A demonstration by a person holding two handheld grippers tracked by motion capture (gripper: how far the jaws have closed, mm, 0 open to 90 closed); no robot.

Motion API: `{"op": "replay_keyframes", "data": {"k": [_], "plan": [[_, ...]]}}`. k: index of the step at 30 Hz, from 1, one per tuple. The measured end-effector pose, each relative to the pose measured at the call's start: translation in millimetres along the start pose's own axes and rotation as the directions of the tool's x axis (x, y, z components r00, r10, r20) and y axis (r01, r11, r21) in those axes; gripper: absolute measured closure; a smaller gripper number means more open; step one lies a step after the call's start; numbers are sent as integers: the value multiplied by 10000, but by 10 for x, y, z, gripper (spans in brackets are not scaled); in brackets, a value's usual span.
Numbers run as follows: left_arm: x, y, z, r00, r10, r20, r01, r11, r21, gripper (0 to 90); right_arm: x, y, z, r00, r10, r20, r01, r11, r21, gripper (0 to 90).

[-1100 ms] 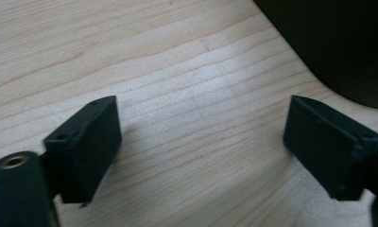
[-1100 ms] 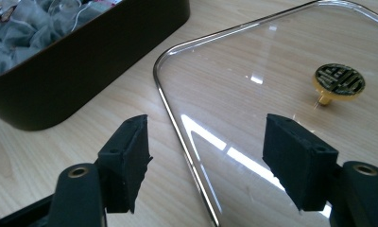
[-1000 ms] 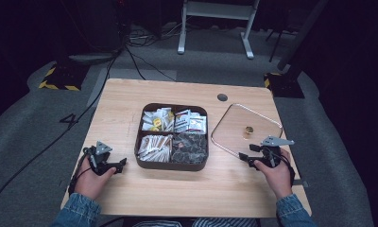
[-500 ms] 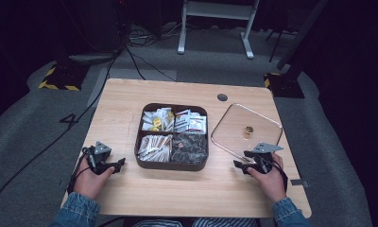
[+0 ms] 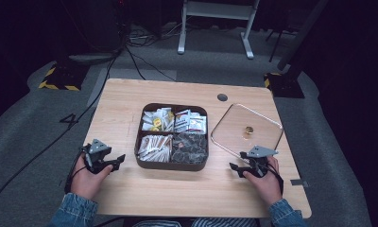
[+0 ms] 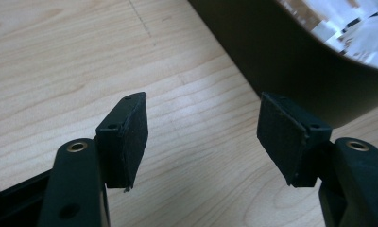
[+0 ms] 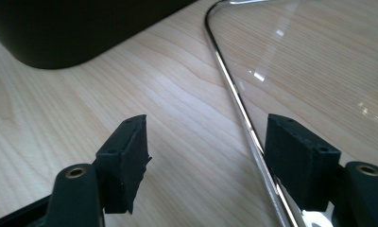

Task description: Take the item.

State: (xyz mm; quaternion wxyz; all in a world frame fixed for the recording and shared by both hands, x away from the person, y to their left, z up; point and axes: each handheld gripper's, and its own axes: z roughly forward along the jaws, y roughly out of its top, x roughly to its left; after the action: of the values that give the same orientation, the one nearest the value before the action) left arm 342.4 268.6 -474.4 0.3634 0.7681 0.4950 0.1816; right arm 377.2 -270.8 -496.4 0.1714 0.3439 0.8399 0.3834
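Black pads, left gripper [image 6: 201, 137]: jaws part-way apart with only bare wood between them; they have just been closing a little. It sits low at the near left of the table [image 5: 130, 94], aimed at the tray's dark wall, probably parked while the other hand works.

Black pads, right gripper [image 7: 206, 156]: jaws apart, having just been opening slightly, gripping nothing. The metal rim of the lid runs just inside the right-hand pad; whether it touches is unclear.

Likely reason: the right gripper [image 5: 246, 168] seems lined up to straddle the lid's near edge and pick it up.

Glass lid [image 5: 247, 133]: flat on the table just right of the tray, off the tray, its gold knob [image 5: 248, 129] near the centre, its near corner beside the right gripper.

Tray [image 5: 172, 166]: dark, four compartments, mid-table, uncovered; pale sachets in the far pair, stick-like packets near left, dark pieces near right.

Hard to make out: what the sachets are; the lid's near corner lies behind the gripper from above.

Cut off: forearms in denim sleeves [image 5: 73, 213] at the bottom edge.
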Motion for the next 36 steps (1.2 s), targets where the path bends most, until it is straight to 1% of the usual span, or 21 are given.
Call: {"op": "replay_keyframes", "data": {"k": [1, 3, 4, 5, 7, 11, 13, 15, 16, 17, 18, 19, 21, 23, 24, 26, 30, 31, 32, 33, 36], "plan": [[-10, 24, -17, 10000, 40, 50, -39, 10000, -77, 351, 57, 18, -4, 9999, -121, -121, 120, 9999, -76, 317], [-18, 39, -26, 9999, 73, 97, -73, 10000, -58, 353, 77, 23, -3, 9996, -200, -174, 198, 9998, -104, 317], [-32, 74, -45, 9998, 72, 210, -69, 9999, -136, 354, 139, 35, 6, 9988, -319, -359, 316, 9995, -89, 317], [-38, 97, -61, 9996, 88, 253, -84, 9998, -181, 356, 156, 36, 13, 9985, -362, -423, 358, 9993, -95, 317], [-56, 161, -107, 9994, 59, 355, -47, 9994, -331, 359, 196, 33, 41, 9973, -333, -650, 328, 9994, -89, 317], [-115, 316, -206, 9980, 198, 601, -159, 9978, -649, 372, 262, 4, 108, 9949, -361, -945, 372, 9993, 102, 312], [-151, 393, -231, 9961, 171, 867, -111, 9975, -691, 416, 289, 7, 119, 9947, -500, -894, 511, 9986, 108, 317], [-171, 430, -232, 9951, 135, 978, -60, 9971, -764, 433, 305, 16, 133, 9942, -532, -934, 542, 9985, 83, 316], [-205, 506, -229, 9929, 203, 1171, -109, 9967, -802, 440, 311, 19, 135, 9940, -558, -944, 569, 9983, 92, 316], [-205, 506, -229, 9929, 203, 1171, -109, 9967, -802, 441, 311, 19, 135, 9940, -558, -944, 569, 9983, 92, 316], [-257, 573, -206, 9914, 280, 1275, -181, 9967, -785, 443, 312, 20, 137, 9937, -559, -967, 571, 9983, 99, 312], [-257, 573, -206, 9914, 280, 1275, -181, 9967, -785, 443, 312, 20, 137, 9937, -559, -967, 571, 9983, 99, 312], [-353, 652, -150, 9894, 445, 1384, -345, 9967, -741, 451, 314, 19, 137, 9934, -570, -991, 584, 9982, 117, 304], [-380, 675, -126, 9880, 510, 1456, -421, 9971, -635, 465, 316, 19, 136, 9934, -570, -991, 586, 9982, 127, 303], [-431, 709, -68, 9874, 568, 1475, -491, 9973, -549, 478, 316, 19, 137, 9935, -570, -987, 585, 9982, 120, 302], [-477, 738, -4, 9860, 530, 1579, -463, 9979, -460, 518, 316, 19, 137, 9935, -569, -990, 584, 9982, 122, 302], [-559, 776, 153, 9845, 494, 1685, -451, 9986, -294, 536, 316, 19, 137, 9935, -567, -988, 582, 9982, 121, 302], [-559, 776, 153, 9845, 494, 1685, -451, 9986, -294, 540, 316, 19, 137, 9935, -567, -988, 582, 9982, 121, 302], [-585, 780, 214, 9848, 473, 1669, -452, 9988, -163, 540, 316, 19, 136, 9934, -570, -993, 585, 9982, 127, 302], [-618, 780, 300, 9859, 588, 1569, -596, 9982, 4, 545, 316, 19, 136, 9934, -572, -994, 588, 9982, 127, 302], [-655, 772, 410, 9889, 986, 1109, -1029, 9941, 342, 545, 317, 19, 137, 9935, -568, -986, 582, 9982, 117, 303]]}}
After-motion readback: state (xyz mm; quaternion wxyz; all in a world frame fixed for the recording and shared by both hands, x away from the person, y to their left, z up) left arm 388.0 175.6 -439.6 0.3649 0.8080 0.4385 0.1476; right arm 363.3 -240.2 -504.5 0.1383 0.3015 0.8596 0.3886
